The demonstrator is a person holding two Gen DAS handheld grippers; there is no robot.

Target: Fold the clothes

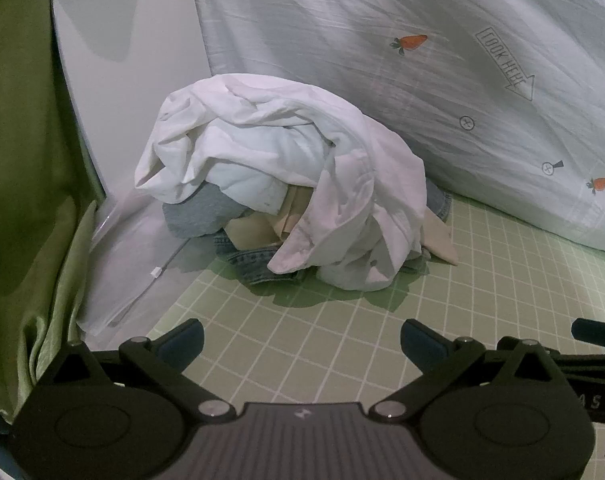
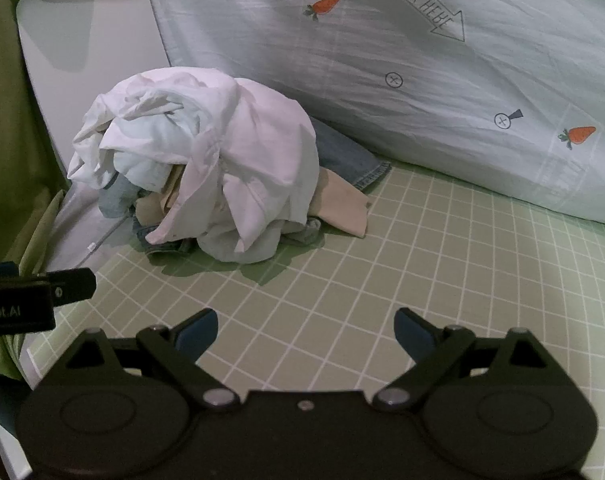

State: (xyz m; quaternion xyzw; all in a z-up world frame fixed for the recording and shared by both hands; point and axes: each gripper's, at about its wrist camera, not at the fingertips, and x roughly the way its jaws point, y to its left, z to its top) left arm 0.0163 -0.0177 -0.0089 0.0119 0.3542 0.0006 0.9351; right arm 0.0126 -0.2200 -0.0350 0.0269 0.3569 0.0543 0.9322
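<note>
At far left hangs a green satin curtain (image 1: 18,168), beside a white panel (image 1: 114,60). A crumpled heap of clothes (image 1: 278,184), white shirt over grey, beige and what looks like denim pieces, sits on the green grid-lined sheet (image 1: 342,340). The left gripper (image 1: 302,342) and right gripper (image 2: 306,330) hover before it, jaws spread, holding nothing. Rightward slopes a pale carrot-printed quilt (image 1: 442,80).

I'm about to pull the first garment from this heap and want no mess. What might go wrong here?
1. The white shirt drapes over the whole pile, so lifting it may drag the beige cloth and jeans along.
2. The pile leans against the carrot-print duvet; an open tool could pinch bedding too.
</note>
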